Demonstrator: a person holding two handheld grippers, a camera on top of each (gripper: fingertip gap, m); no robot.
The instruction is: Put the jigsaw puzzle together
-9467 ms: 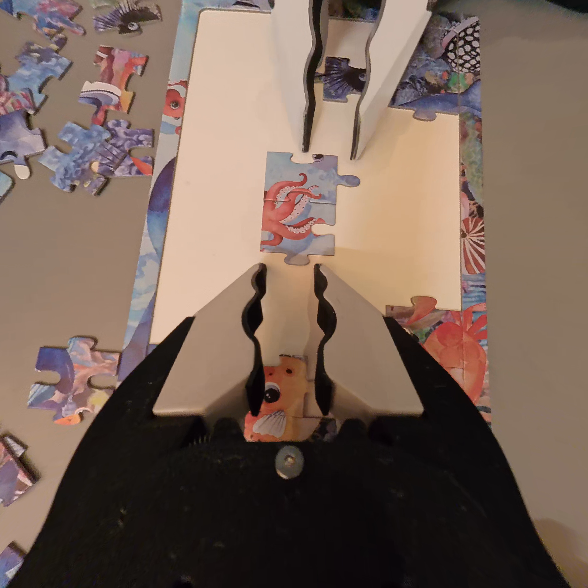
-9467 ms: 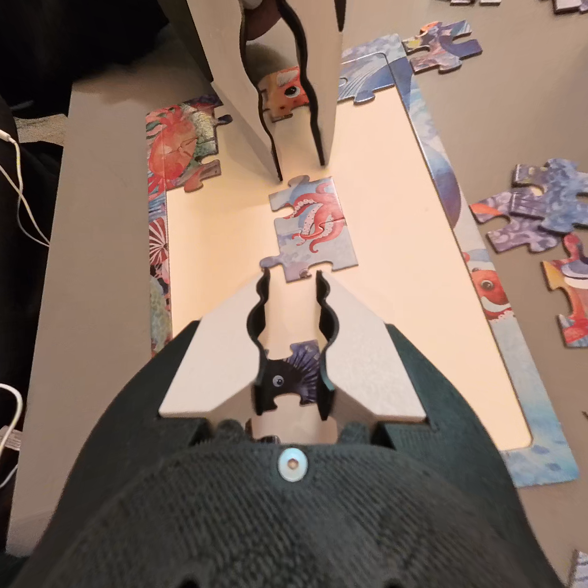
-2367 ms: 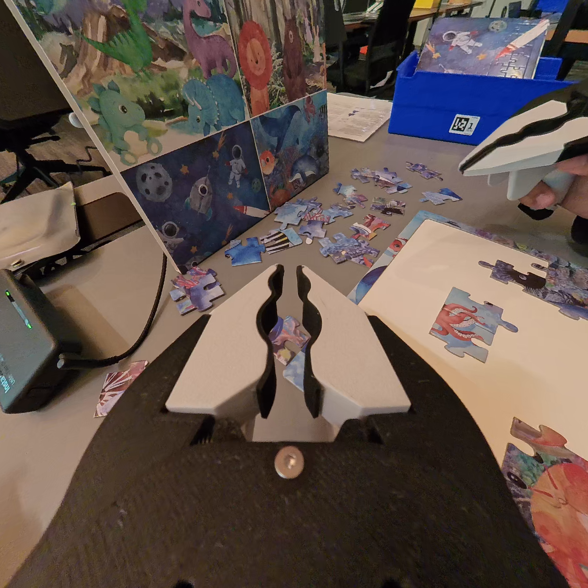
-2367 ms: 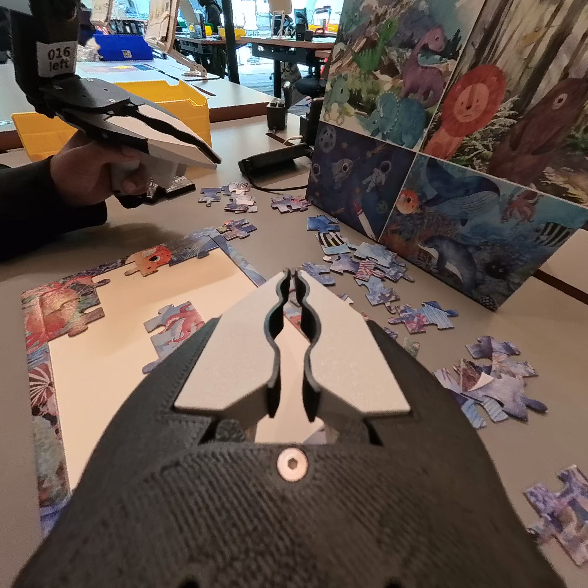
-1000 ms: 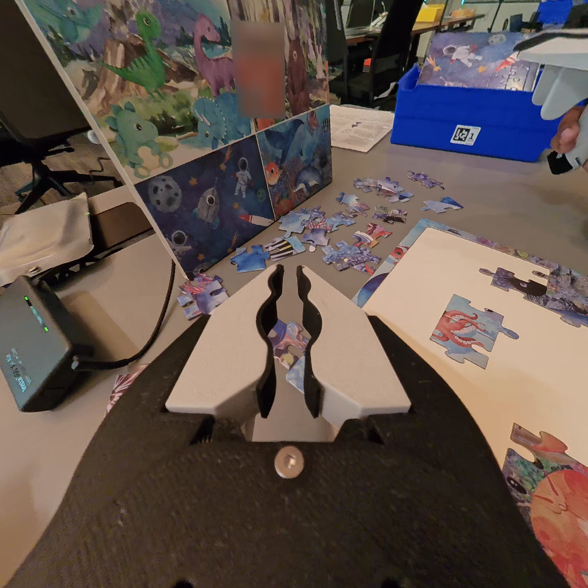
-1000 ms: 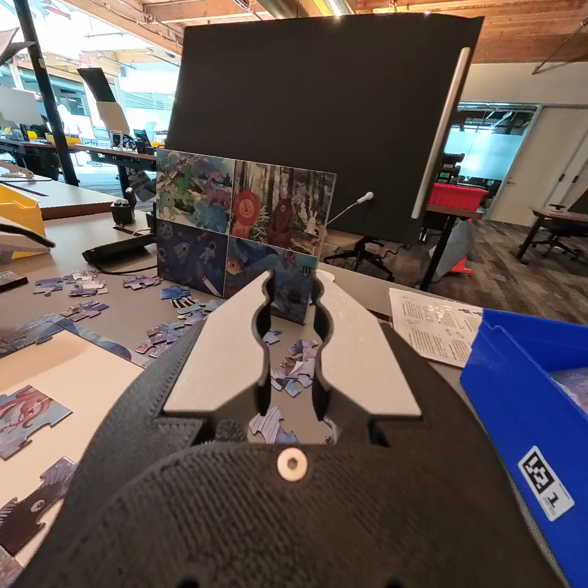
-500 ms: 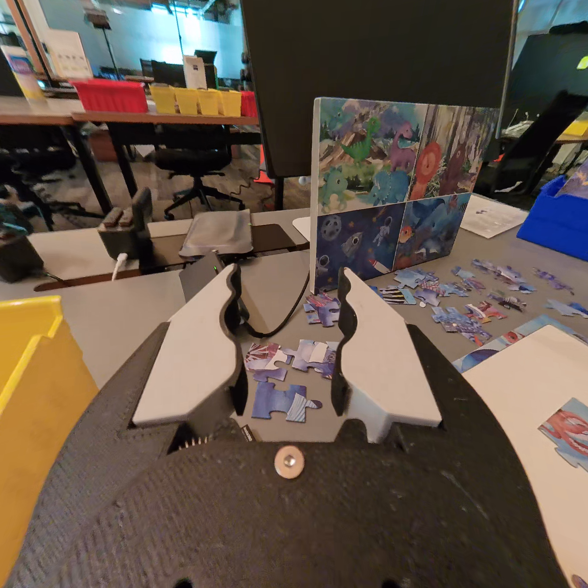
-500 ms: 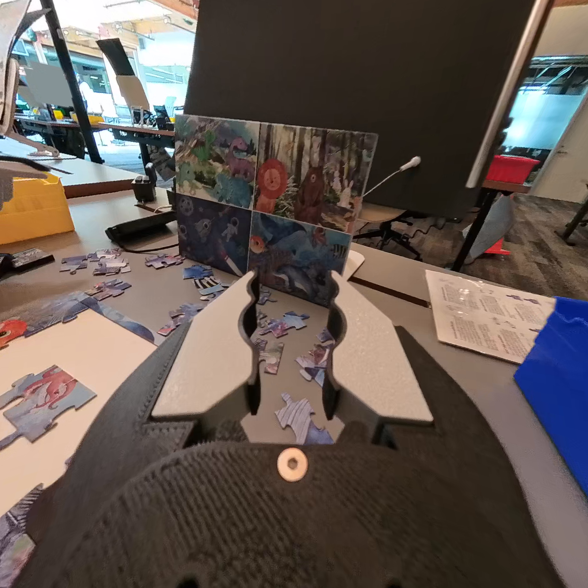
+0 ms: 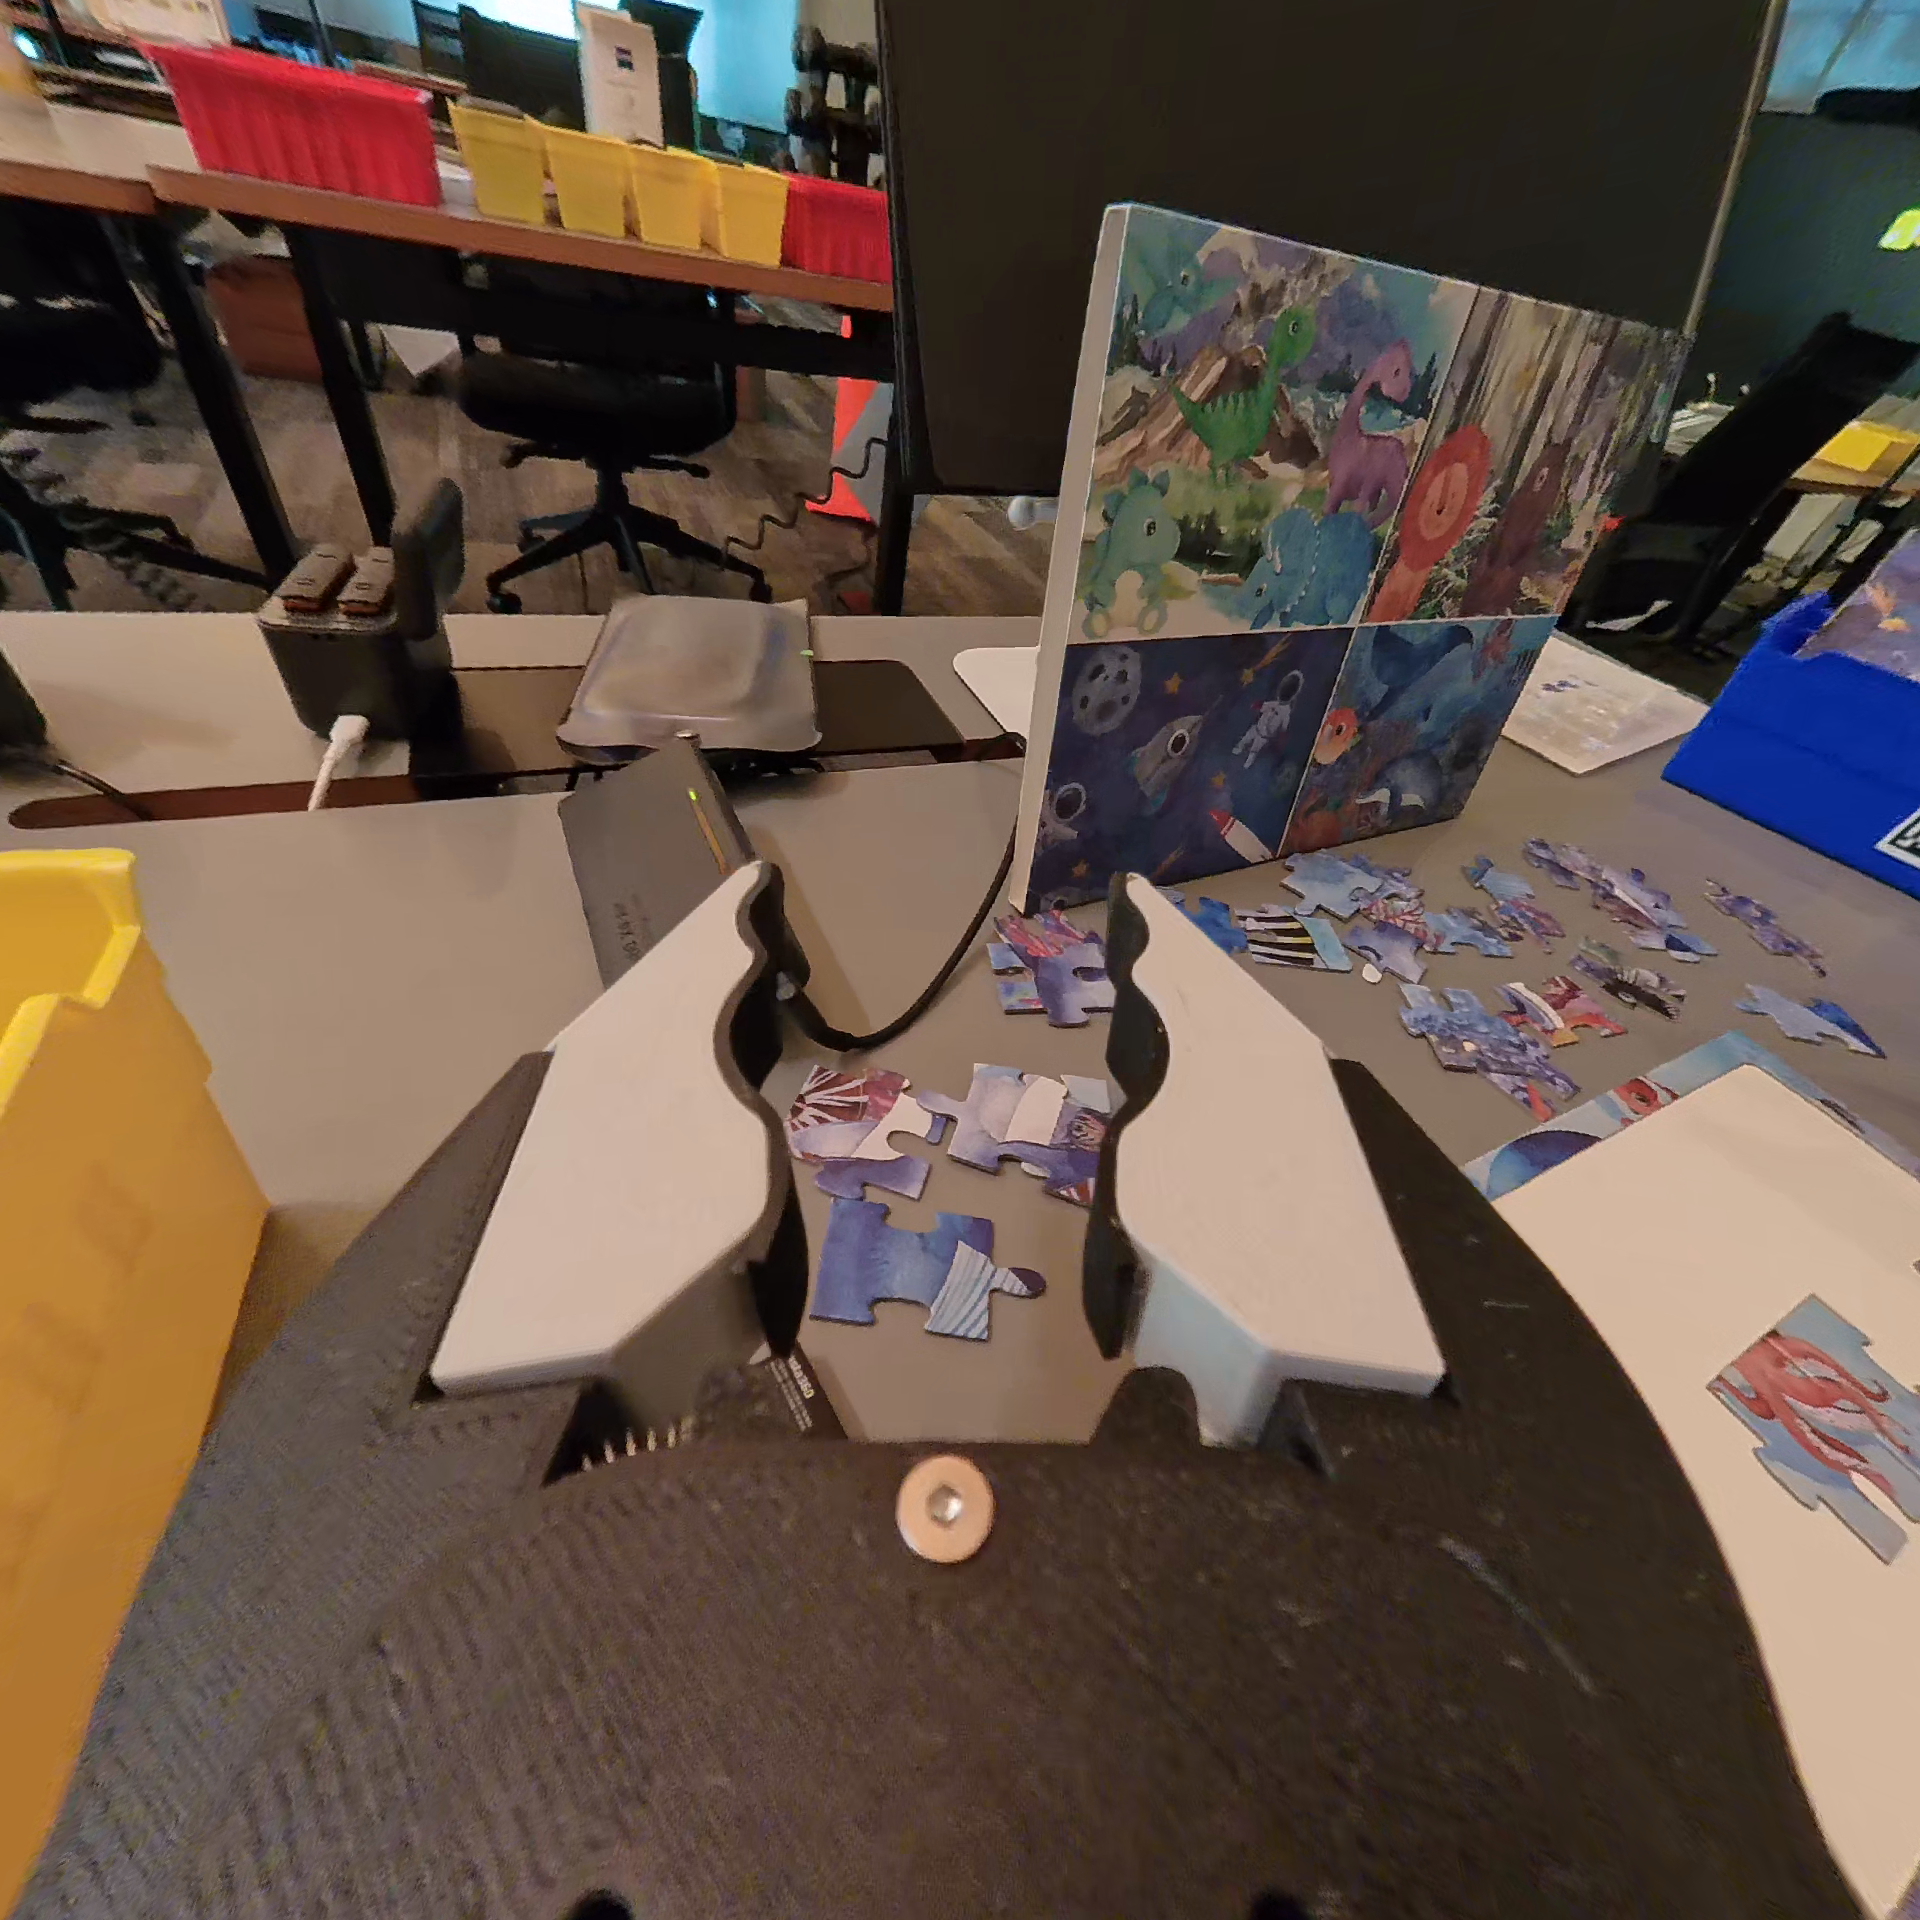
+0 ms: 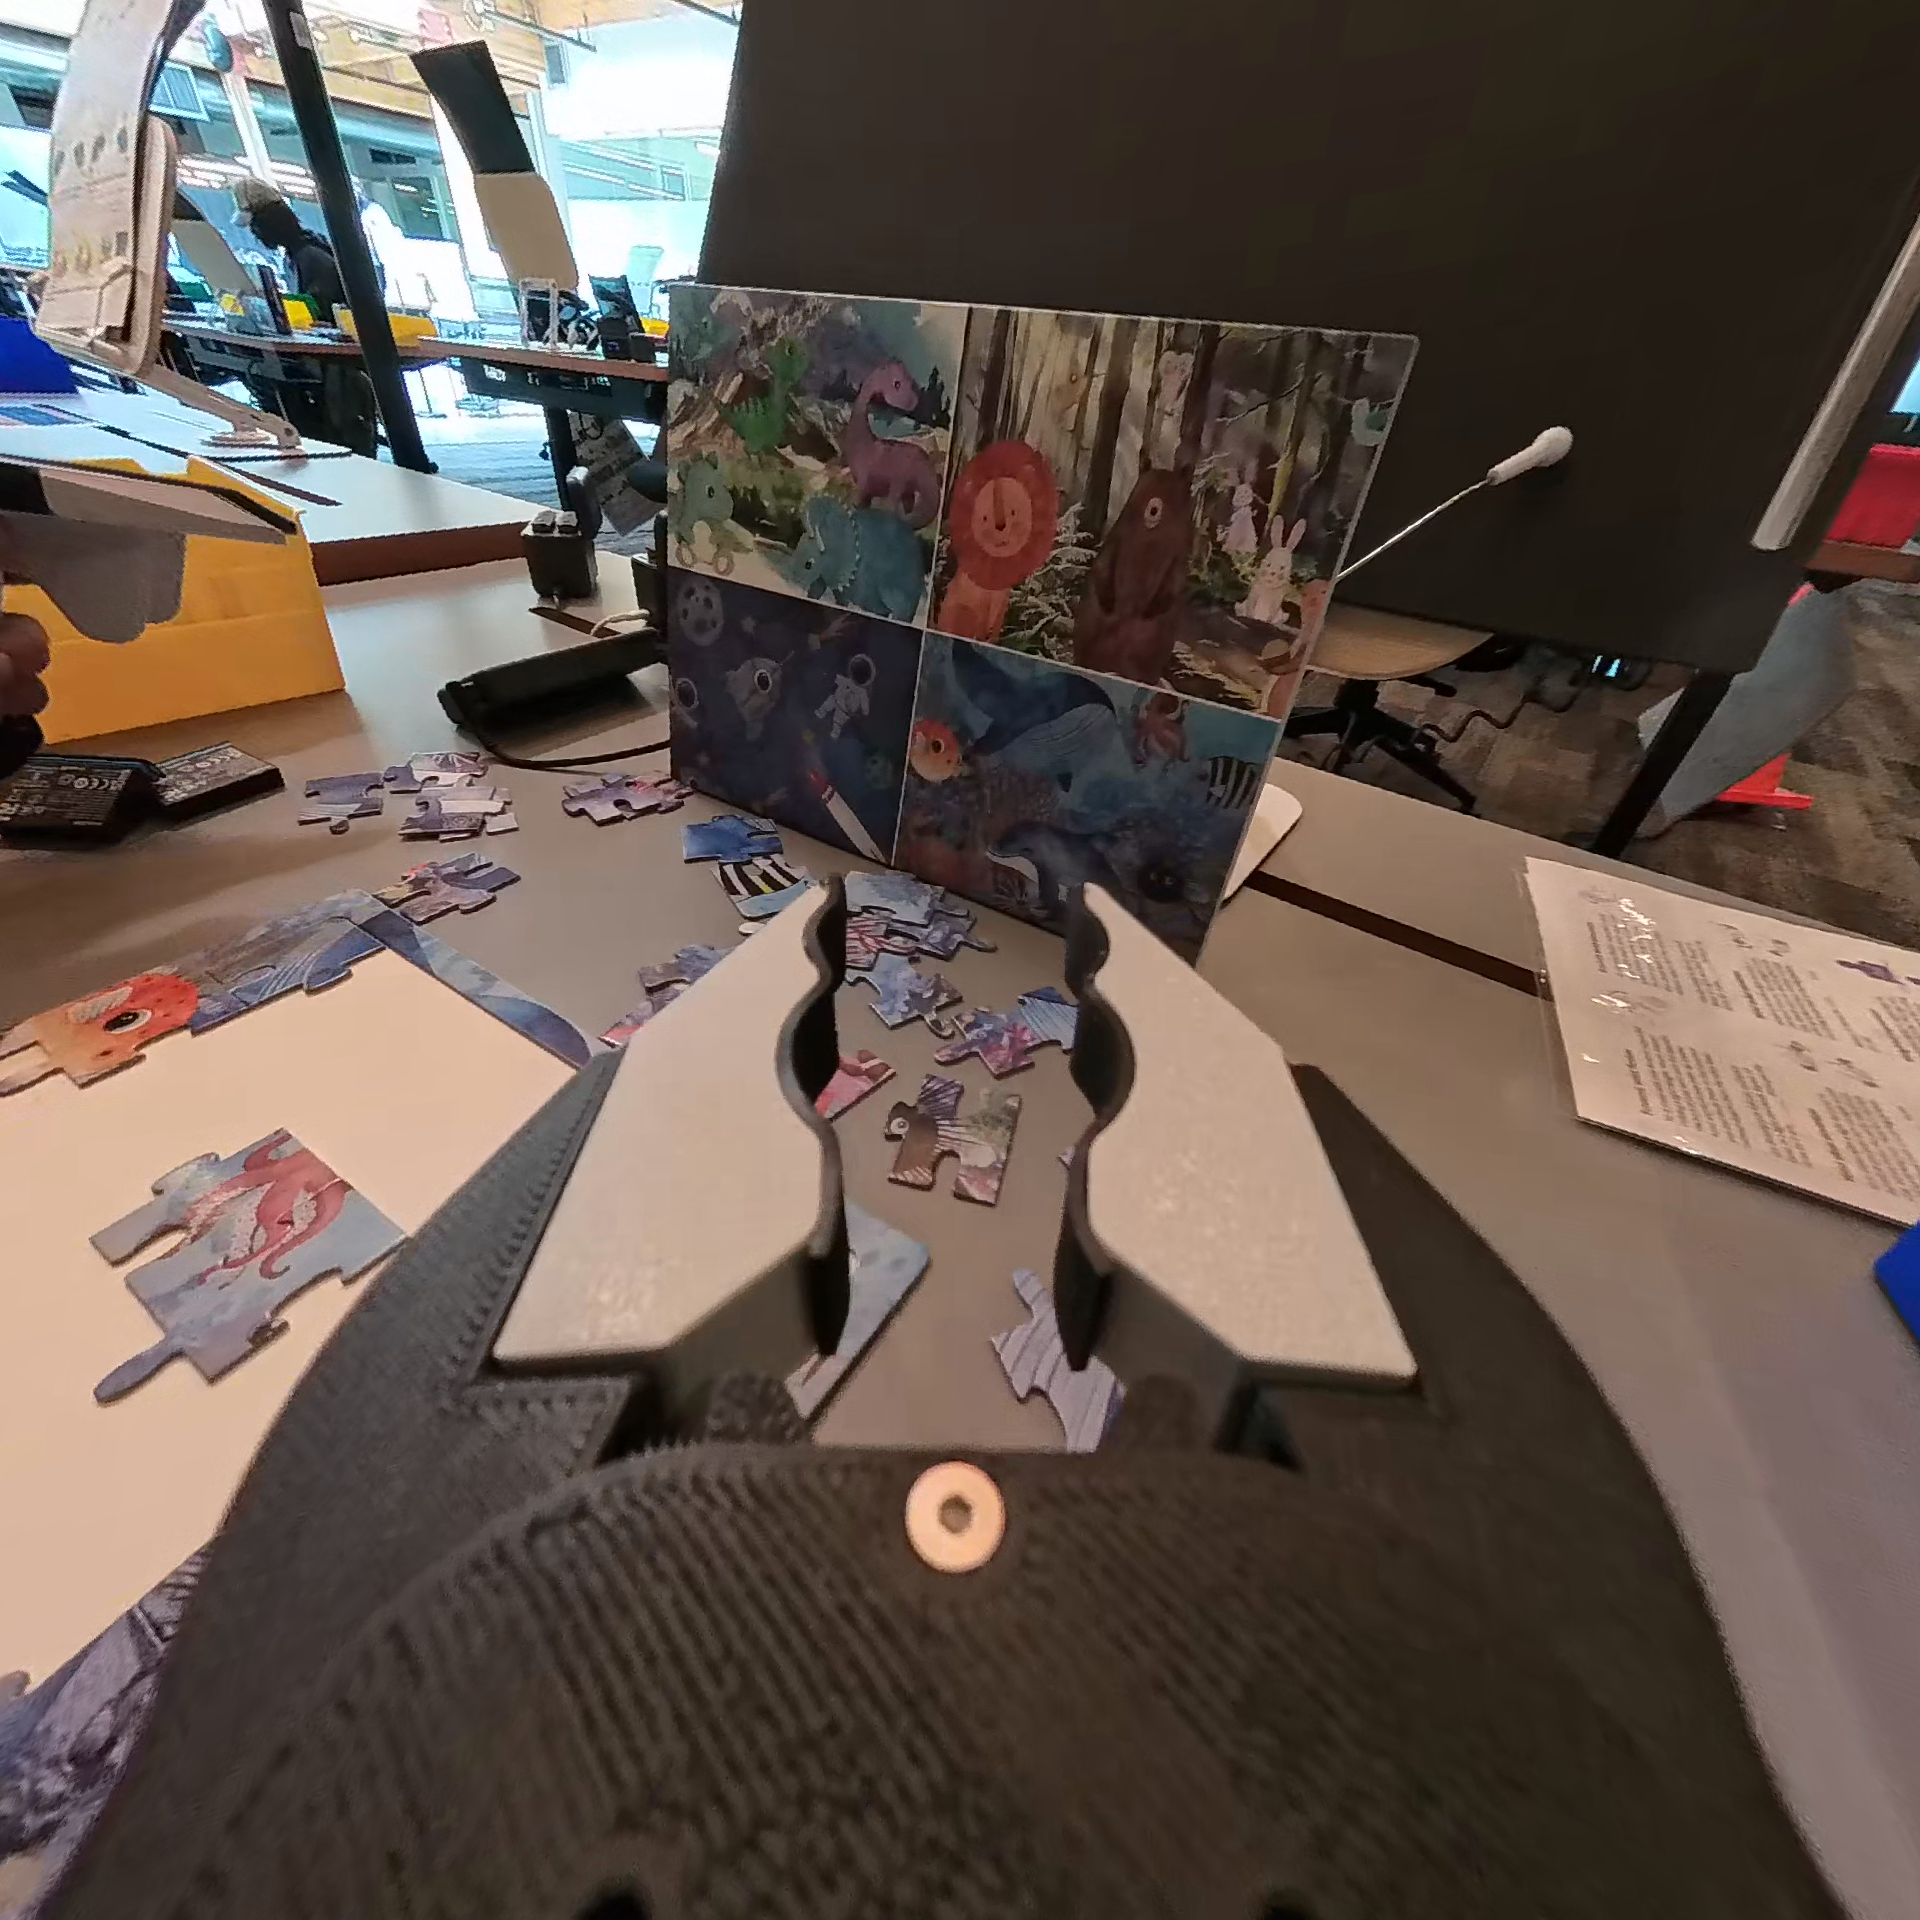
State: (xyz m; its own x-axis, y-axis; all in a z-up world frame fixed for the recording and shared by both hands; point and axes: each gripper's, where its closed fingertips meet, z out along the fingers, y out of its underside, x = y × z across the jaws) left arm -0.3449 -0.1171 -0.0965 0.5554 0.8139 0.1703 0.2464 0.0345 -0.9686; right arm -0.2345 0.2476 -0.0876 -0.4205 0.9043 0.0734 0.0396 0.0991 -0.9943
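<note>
My left gripper [image 9: 945,902] is open and empty, held above several loose blue pieces; a blue striped piece [image 9: 914,1273] lies between its fingers. My right gripper [image 10: 958,899] is open and empty over another scatter of loose pieces, with a dark piece [image 10: 951,1135] between its fingers. The puzzle board [image 9: 1714,1195] has a cream middle and a partly built border. A joined red octopus section [image 9: 1818,1403] lies loose on it. The board [image 10: 312,1039], the octopus section [image 10: 239,1236] and an orange fish piece [image 10: 104,1023] also show in the right wrist view.
An upright picture board [image 9: 1330,561] [image 10: 1039,603] stands behind the loose pieces. A yellow bin [image 9: 83,1143] is at the left, a blue bin [image 9: 1808,748] at the right. A black device with a cable [image 9: 655,873] and a printed sheet [image 10: 1745,1029] lie on the grey table. The gap from one gripper's tips to the other's is roughly 40 cm.
Both grippers left the board near the octopus section, rose and turned to the loose pieces. In the last second both opened from nearly shut, and the left swung left toward the yellow bin.
</note>
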